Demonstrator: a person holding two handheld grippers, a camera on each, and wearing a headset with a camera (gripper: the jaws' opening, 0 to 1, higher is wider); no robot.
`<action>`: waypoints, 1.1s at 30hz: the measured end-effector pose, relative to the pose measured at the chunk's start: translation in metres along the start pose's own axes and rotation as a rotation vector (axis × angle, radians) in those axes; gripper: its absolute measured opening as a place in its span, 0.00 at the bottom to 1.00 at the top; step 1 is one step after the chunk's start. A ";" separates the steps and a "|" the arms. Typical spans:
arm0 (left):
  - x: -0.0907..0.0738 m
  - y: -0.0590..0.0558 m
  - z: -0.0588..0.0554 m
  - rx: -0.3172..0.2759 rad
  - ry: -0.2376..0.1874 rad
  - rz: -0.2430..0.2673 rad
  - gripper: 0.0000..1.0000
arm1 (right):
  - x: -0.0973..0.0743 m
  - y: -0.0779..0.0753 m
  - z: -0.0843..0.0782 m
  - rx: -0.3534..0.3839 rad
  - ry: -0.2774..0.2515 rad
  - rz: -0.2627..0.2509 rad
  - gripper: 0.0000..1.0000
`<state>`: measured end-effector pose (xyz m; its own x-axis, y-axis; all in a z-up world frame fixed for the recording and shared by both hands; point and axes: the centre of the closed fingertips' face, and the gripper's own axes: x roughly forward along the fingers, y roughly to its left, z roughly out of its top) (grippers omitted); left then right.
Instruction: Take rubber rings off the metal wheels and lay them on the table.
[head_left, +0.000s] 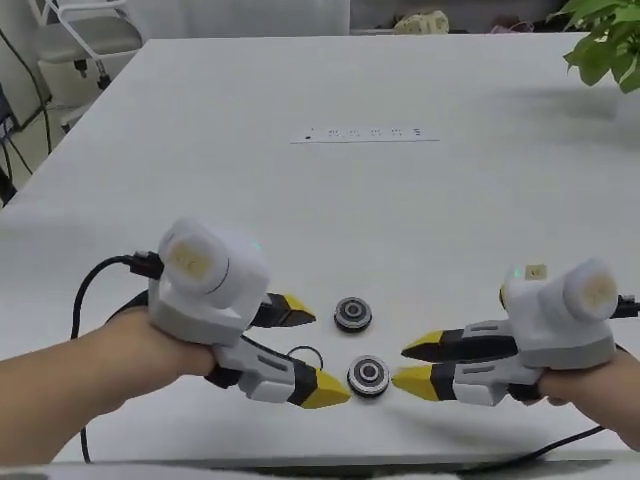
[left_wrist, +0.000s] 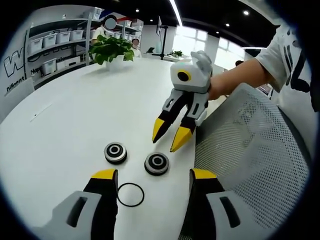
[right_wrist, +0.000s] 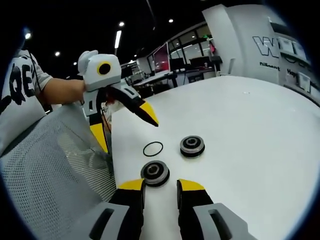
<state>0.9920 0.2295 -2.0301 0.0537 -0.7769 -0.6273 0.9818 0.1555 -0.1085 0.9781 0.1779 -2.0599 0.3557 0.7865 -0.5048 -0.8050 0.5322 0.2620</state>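
**A:** Where are we with the rings?

**B:** One rubber ring (left_wrist: 130, 194) lies flat on the desk (head_left: 400, 200), close to the near edge. The near wheel (head_left: 368, 376) is just beside it, and the far wheel (head_left: 353, 314) sits a little toward the desk's middle. We can't tell which wheel wears rubber.

**A:** And what we're holding?

**B:** Our left hand-held gripper (head_left: 320, 352) is released, its jaws spread wide on either side of the loose ring and gripping nothing. Our right hand-held gripper (head_left: 410, 362) is released too, its jaws slightly parted and its tips just beside the near wheel.

**A:** So which step is this?

**B:** We judge it's the reach for the next ring, probably on the near wheel. One side must pin the metal while the other hooks a tip under the rubber and peels.

**A:** Room?

**B:** The near edge is tight, with a mesh chair (left_wrist: 250, 150) just off it. We'd work toward the bare middle and far edge.
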 end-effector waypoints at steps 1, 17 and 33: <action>0.001 0.000 0.000 0.006 0.001 -0.002 0.51 | 0.001 0.000 -0.001 -0.009 0.007 0.001 0.23; 0.020 -0.011 -0.009 0.034 0.043 -0.044 0.41 | 0.008 -0.001 -0.008 -0.070 0.045 0.017 0.23; 0.034 -0.013 -0.008 0.036 0.042 -0.056 0.27 | 0.017 0.004 -0.014 -0.130 0.073 0.029 0.22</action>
<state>0.9793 0.2057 -2.0562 -0.0083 -0.7576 -0.6527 0.9891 0.0898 -0.1168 0.9741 0.1893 -2.0783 0.3001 0.7736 -0.5582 -0.8709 0.4609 0.1705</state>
